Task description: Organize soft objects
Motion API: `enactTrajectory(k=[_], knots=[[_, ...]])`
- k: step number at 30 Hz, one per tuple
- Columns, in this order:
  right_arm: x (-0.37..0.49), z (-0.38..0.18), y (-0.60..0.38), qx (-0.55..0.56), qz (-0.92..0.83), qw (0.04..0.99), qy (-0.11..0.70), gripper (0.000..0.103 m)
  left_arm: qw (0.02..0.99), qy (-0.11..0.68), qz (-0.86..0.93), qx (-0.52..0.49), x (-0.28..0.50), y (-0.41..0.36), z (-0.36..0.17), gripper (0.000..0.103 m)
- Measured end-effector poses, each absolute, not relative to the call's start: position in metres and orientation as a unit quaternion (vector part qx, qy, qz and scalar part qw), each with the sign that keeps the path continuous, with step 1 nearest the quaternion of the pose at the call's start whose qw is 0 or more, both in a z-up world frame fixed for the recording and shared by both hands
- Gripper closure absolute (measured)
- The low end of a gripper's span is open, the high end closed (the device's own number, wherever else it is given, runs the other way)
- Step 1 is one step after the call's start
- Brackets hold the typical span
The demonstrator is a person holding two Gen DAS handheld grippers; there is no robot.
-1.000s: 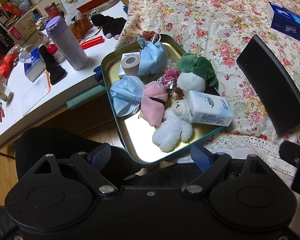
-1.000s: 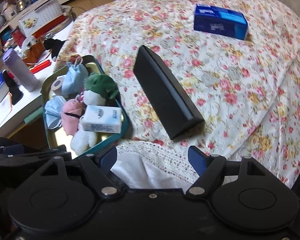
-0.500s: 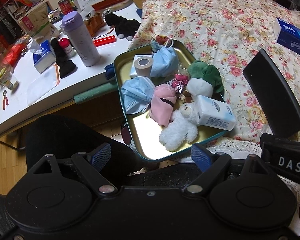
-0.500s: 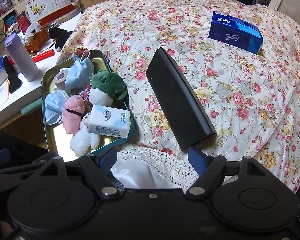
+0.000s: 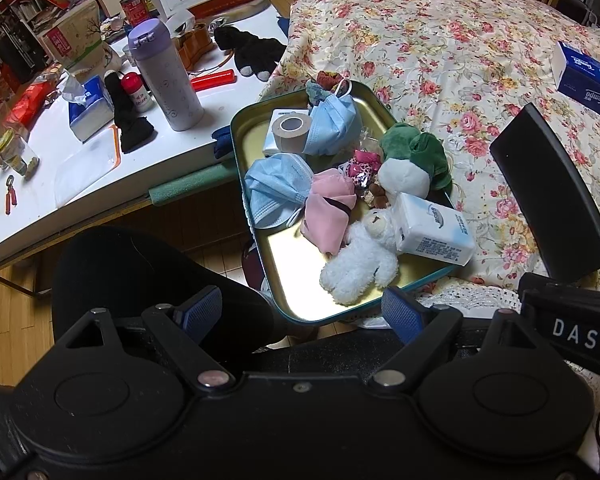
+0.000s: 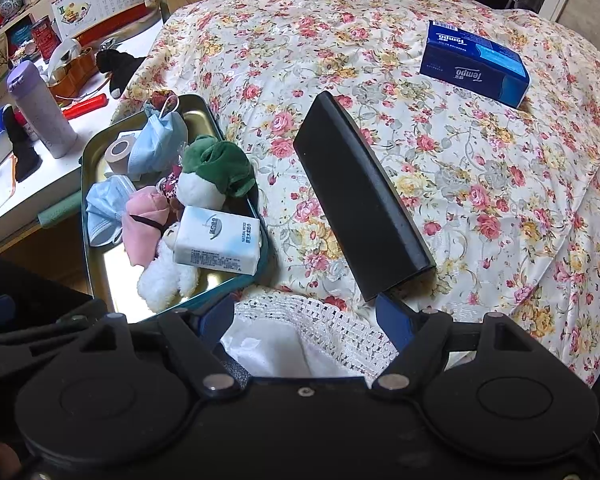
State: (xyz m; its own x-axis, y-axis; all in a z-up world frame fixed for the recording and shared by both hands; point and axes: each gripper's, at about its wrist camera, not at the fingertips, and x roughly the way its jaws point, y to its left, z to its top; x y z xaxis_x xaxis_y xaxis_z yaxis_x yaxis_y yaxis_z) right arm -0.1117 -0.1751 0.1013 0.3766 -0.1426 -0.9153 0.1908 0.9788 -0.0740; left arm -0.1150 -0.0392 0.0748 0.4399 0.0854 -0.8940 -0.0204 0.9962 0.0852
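A teal metal tray [image 5: 240, 184] [image 6: 85, 184] on the bed's near-left edge holds blue face masks [image 5: 278, 194], a pink cloth [image 5: 328, 216], a white plush bear [image 5: 360, 264] [image 6: 162, 276], a green-and-white plush [image 5: 410, 164] [image 6: 216, 174], a tissue pack [image 5: 432, 232] [image 6: 216, 244] and a tape roll [image 5: 290, 132]. My left gripper [image 5: 302, 314] hangs open just in front of the tray's near rim, empty. My right gripper [image 6: 306, 318] is open above a white lace cloth [image 6: 300, 332], holding nothing.
A black oblong case [image 6: 360, 208] [image 5: 552, 188] lies on the floral bedspread [image 6: 380, 80] right of the tray. A blue tissue box [image 6: 474, 62] sits farther back. Left of the bed stands a cluttered white table [image 5: 100, 152] with a purple bottle [image 5: 166, 76].
Both views have rolled and shifted a little; the tray now sits farther right in the left wrist view, and the right gripper's body has come into that view's right edge. Both grippers stay open.
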Motion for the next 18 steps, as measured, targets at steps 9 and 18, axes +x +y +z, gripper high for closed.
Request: enactTrajectory(k=[9, 18], knots=[[-0.1117, 0.1018, -0.1752, 0.022, -0.099, 0.83, 0.549, 0.027, 0.848, 0.528, 0.032, 0.029, -0.1156, -0.0385, 0.0751, 0.018], [-0.111, 0.1026, -0.1742, 0.023, -0.1, 0.829, 0.549, 0.027, 0.849, 0.526, 0.035, 0.026, -0.1151, -0.0367, 0.0758, 0.018]])
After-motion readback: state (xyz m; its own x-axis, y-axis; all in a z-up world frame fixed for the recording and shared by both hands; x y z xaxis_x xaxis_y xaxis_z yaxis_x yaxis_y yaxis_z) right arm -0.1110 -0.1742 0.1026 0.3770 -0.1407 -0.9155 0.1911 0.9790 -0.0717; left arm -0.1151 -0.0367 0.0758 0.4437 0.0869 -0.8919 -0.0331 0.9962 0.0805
